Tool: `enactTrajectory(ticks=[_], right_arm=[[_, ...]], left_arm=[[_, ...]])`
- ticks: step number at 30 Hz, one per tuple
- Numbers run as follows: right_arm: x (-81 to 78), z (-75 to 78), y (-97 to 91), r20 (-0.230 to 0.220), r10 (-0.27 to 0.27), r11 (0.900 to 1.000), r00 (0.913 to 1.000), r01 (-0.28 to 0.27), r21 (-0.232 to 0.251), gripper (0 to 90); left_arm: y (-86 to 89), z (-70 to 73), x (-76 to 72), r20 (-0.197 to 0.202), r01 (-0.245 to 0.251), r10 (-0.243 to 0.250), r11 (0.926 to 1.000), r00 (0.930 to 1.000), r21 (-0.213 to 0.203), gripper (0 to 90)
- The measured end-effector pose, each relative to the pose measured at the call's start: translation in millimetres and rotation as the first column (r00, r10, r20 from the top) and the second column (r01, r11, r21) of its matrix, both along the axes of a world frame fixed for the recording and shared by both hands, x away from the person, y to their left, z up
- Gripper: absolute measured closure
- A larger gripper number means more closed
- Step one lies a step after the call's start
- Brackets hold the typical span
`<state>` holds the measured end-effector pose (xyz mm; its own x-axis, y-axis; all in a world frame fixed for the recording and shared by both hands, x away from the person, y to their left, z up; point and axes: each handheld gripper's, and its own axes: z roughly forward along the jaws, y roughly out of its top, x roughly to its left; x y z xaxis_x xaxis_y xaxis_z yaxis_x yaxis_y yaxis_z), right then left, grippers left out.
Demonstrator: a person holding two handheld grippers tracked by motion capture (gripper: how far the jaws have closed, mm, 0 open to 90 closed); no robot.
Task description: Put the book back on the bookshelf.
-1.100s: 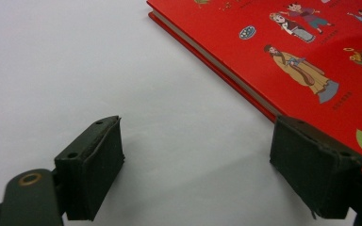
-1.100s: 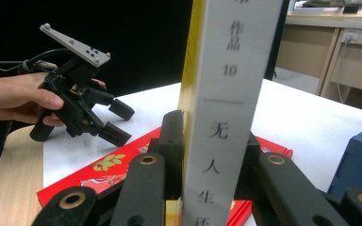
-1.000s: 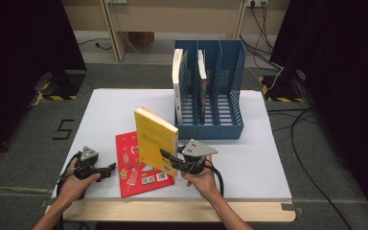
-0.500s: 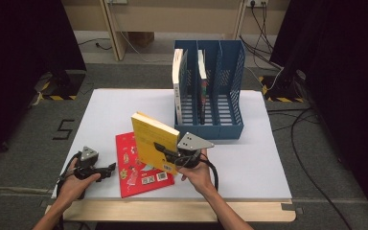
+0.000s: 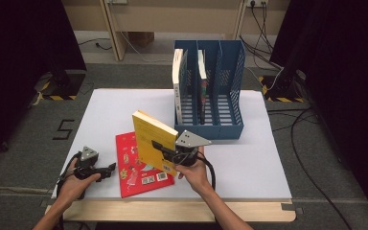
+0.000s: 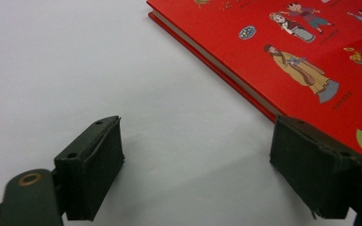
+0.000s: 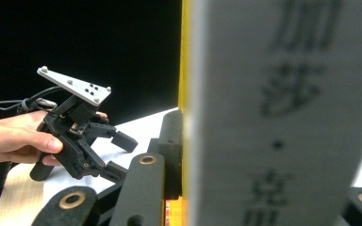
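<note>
- Yellow book [image 5: 154,142] sits clamped in the right gripper [image 5: 172,154], whose jaws are pressed onto its lower edge near the spine; it is held upright and tilted, lifted above the red book [image 5: 141,165].
- Seen along the right gripper's own jaws, the pale spine [image 7: 283,117] with printed characters stands right in front of the camera, with one black jaw flat against the yellow cover.
- It looks like a stiff, fairly light paperback; a one-edge hold lets it swing, so a grip close to the spine seems safest.
- Left gripper [image 5: 109,169] rests on the white table [image 5: 268,158], its jaws parted with nothing between them, just beside the red book.
- Farther back stands the blue file rack [image 5: 210,96], already holding two upright books in its left slots.
</note>
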<state>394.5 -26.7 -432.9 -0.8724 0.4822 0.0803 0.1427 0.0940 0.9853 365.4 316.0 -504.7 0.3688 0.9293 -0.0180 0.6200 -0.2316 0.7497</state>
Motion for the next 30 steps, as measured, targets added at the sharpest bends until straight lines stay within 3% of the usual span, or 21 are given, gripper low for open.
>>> enactTrajectory(ticks=[9, 15, 18, 20, 24, 30], right_arm=[[1.1, -0.6, -1.2, -0.046, 0.008, 0.9998, 0.9989, -0.007, 0.019, 73.0], [0.3, -0.9, 0.7, -0.042, 0.006, 0.9999, 0.9991, -0.006, -0.016, 73.1], [2.1, -2.6, 1.4, -0.058, 0.012, 0.9999, 0.9982, -0.013, -0.003, 74.0], [1.2, -1.4, 0.6, -0.039, -0.001, 0.9999, 0.9992, 0.001, -0.013, 74.7], [3.5, -2.0, -1.1, -0.079, 0.003, 0.9989, 0.9968, 0.001, 0.048, 75.0], [2.9, 3.1, -4.3, -0.062, -0.009, 0.9988, 0.9981, 0.012, 0.047, 75.2]], left_arm=[[-0.7, -0.2, -0.4, 0.004, -0.005, 0.005, 1.0, 1.0, 0.005, 16.6], [-0.8, -0.1, -0.4, 0.003, -0.006, 0.006, 1.0, 1.0, 0.006, 16.3], [-0.8, -0.2, -0.5, 0.004, -0.006, 0.006, 1.0, 1.0, 0.006, 16.3], [-0.7, -0.1, -0.4, 0.003, -0.006, 0.006, 1.0, 1.0, 0.006, 16.3], [-0.6, -0.2, -0.3, 0.002, -0.006, 0.006, 1.0, 1.0, 0.005, 16.2], [-0.3, -0.2, -0.2, 0.002, -0.003, 0.003, 1.0, 1.0, 0.002, 16.2]])
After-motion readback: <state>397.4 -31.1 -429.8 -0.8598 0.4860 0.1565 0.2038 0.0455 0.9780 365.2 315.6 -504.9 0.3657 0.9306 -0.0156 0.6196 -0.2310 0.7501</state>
